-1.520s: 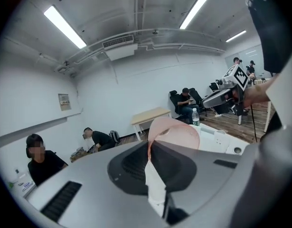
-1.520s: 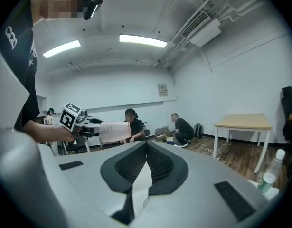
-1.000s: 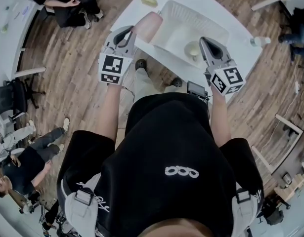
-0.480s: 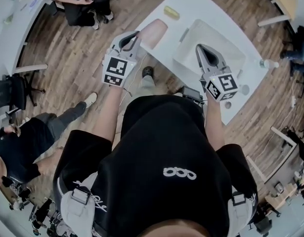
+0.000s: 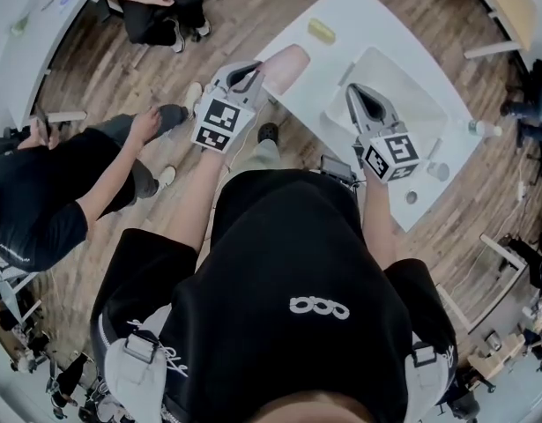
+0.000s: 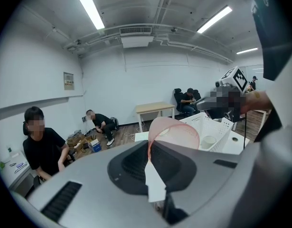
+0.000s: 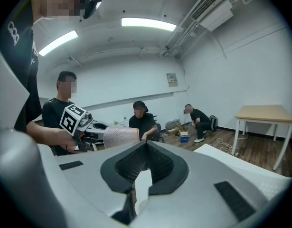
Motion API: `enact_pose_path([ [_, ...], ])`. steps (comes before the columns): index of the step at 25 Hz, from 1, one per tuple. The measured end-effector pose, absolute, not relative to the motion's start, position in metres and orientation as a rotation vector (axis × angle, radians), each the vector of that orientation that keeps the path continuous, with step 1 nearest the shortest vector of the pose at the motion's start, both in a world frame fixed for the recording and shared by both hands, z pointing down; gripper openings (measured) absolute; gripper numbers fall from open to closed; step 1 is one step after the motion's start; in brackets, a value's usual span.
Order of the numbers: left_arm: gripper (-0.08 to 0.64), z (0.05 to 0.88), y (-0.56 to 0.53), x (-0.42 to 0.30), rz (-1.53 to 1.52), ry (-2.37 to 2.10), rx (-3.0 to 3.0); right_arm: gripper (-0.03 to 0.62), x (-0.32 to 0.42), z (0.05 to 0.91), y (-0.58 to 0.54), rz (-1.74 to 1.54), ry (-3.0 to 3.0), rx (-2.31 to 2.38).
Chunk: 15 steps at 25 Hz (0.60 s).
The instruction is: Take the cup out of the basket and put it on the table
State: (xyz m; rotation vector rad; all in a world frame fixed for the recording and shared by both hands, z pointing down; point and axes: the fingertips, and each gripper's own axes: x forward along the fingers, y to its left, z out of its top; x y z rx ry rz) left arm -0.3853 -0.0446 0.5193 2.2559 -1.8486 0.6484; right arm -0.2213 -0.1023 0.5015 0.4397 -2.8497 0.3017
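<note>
White table (image 5: 341, 11) below us: our left gripper (image 5: 251, 70) pinches the cup (image 5: 284, 64) by its rim, clear of the basket (image 5: 412, 95), over the table's left corner; right gripper (image 5: 354, 93) closed, empty. Next we'd set it down upright, then release

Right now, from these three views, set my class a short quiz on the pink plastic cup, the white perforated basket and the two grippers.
1. True or false: the left gripper is shut on the wall of the pink plastic cup.
2. Fill in: the cup is ___ the white perforated basket.
3. What is between the jaws of the right gripper? A) the cup B) the basket's rim C) nothing

Key: 1 true; 2 outside; 3 C.
</note>
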Motion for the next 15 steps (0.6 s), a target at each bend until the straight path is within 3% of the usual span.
enact_pose_path([
  [15, 0.021, 0.587, -0.087, -0.39, 0.91, -1.557, 2.326, 0.025, -0.222, 0.535, -0.105, 0.34, -2.795, 0.57],
])
